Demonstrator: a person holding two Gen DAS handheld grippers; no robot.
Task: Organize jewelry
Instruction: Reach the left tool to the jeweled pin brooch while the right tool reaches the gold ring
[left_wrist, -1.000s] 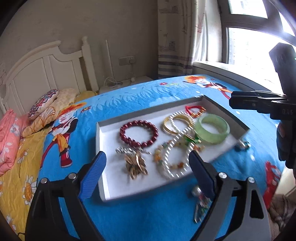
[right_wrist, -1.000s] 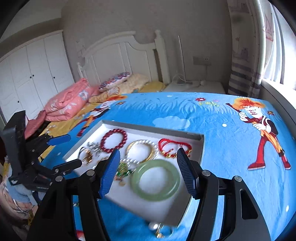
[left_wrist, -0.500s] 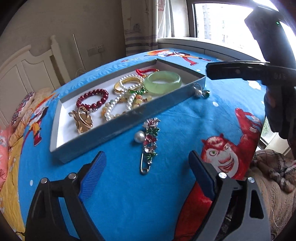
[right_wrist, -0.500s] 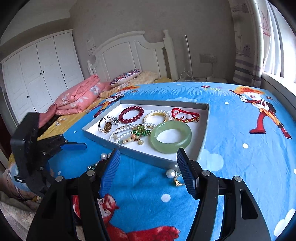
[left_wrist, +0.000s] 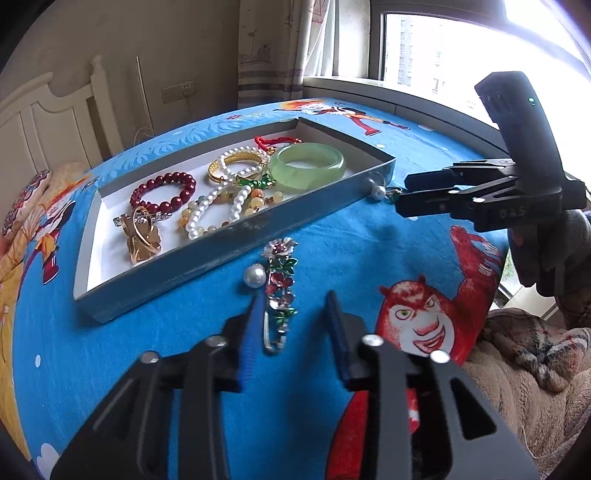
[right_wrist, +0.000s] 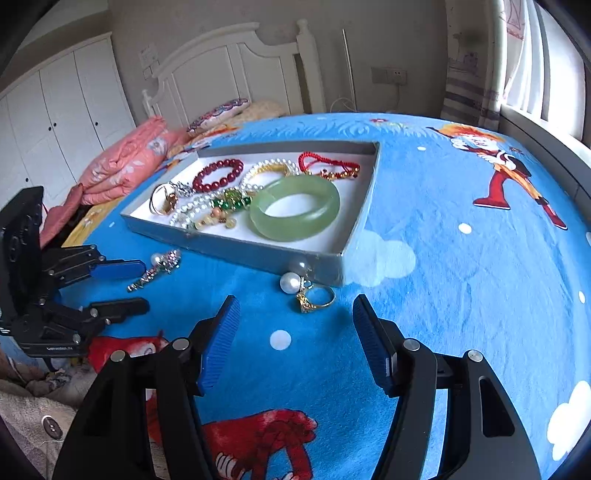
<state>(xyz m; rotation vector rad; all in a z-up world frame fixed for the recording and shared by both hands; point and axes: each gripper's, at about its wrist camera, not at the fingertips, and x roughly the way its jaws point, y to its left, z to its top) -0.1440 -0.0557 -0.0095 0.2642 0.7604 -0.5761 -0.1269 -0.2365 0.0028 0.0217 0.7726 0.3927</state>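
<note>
Grey tray lay on the blue cartoon bedspread, walls low, white inside. In it: jade-green bangle toward the window end, red bead bracelet, gold-and-pearl bangle, red cord bracelet in the far corner, a pearl strand tangled with a green-stone piece, and a gold brooch at the headboard end.

Outside the tray, on the bedspread: a flower brooch with a long pin, lying just beside the tray's near wall, a loose pearl touching or nearly touching its side. At the tray's window-side corner, a pearl earring and a gold ring, close together.

Left gripper was low over the pin end of the flower brooch, fingers narrowed but apart, one each side of the pin (contact not clear). Right gripper hovered with fingers spread wide, nothing between them, the ring and earring just ahead of its tips.

Pink quilt and white headboard lay beyond.
</note>
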